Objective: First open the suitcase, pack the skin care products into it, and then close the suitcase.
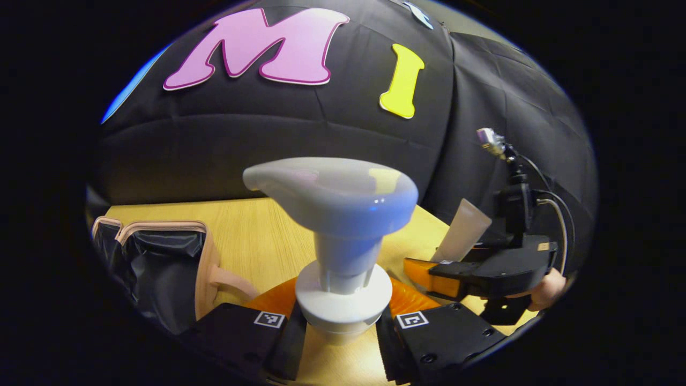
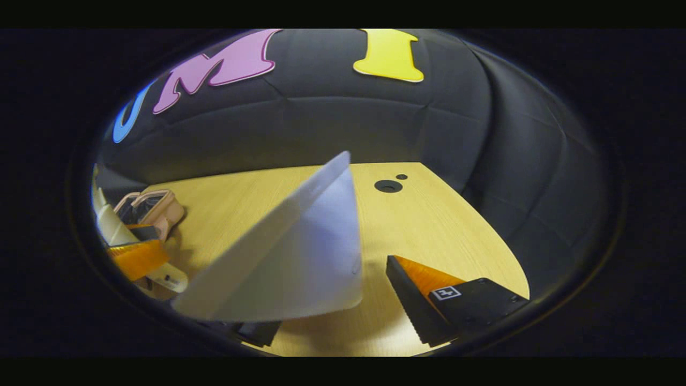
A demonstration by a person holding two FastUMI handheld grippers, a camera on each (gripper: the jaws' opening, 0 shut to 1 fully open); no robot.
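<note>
Between the fingers of the left claw (image 1: pixel 343 321) stands a pump bottle (image 1: pixel 337 225), gripped at the collar below its dispenser head; both fingers bear on the collar, so the left claw is clenched on the bottle, which rides upright, probably to keep the pump from snagging. Near the left edge of the desk (image 1: pixel 257 225) lies the suitcase (image 1: pixel 161 262), lid open, dark lining exposed, ready to receive items. To the right in the left gripper view, the right claw (image 1: pixel 450 271), held by a hand (image 1: pixel 546 289), carries a pale tube (image 1: pixel 463 230) angled upward. The right gripper view shows that tube (image 2: pixel 300 257) close up, slanting across the frame; one finger stands apart from it and the other is hidden beneath it, so whether this claw is clamped cannot be told. Judged stage: opening is done and both products are on their way to the suitcase; closing remains.
</note>
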